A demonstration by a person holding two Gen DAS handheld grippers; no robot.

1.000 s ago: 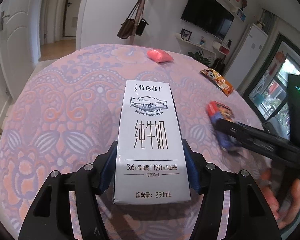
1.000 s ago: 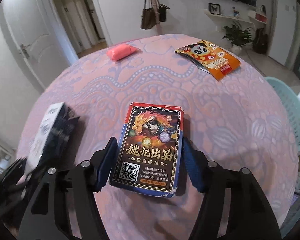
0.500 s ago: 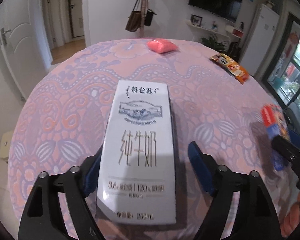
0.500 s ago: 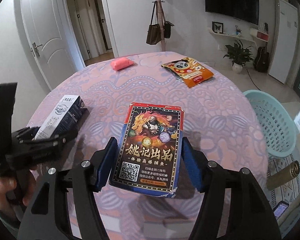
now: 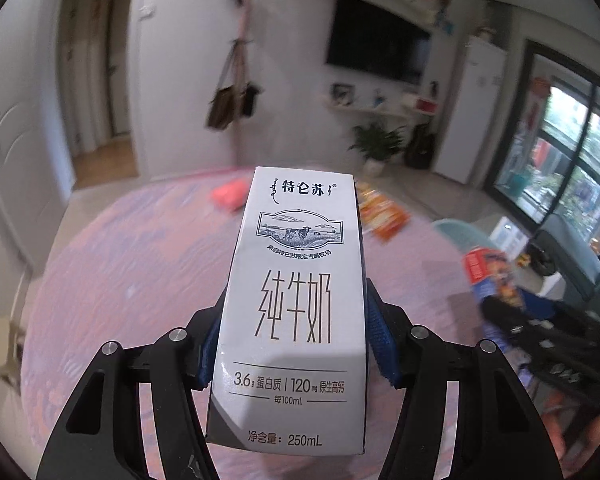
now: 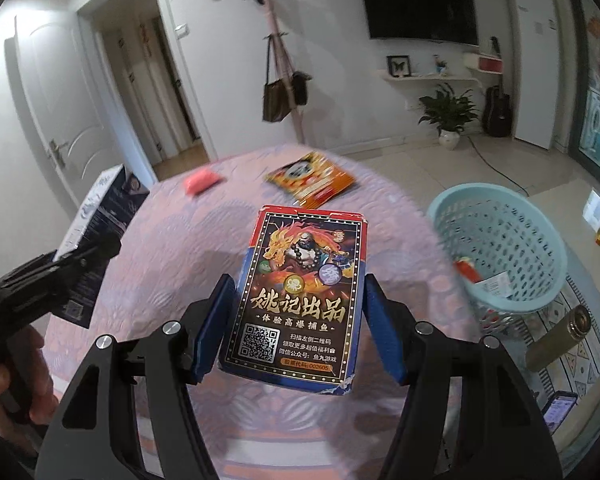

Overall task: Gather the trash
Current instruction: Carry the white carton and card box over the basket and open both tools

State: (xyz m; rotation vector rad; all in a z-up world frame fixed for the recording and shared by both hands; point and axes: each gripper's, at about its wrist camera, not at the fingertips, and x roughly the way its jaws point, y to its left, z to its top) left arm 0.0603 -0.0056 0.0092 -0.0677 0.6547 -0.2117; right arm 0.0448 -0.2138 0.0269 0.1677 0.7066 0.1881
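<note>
My left gripper is shut on a white 250 mL milk carton and holds it up above the round table. My right gripper is shut on a red and blue card box with a dragon print, lifted above the table. A light blue mesh basket stands on the floor right of the table, with some trash inside. The milk carton also shows at the left in the right wrist view. The card box shows at the right in the left wrist view.
A pink packet and an orange snack bag lie on the far side of the table. A brass-coloured cylinder and a phone lie on the floor rug at right. A coat stand with bags stands behind the table.
Both grippers have risen from the table with their items. The left gripper closed on the milk carton again after loosening half a second ago. The basket has come into fuller view.
</note>
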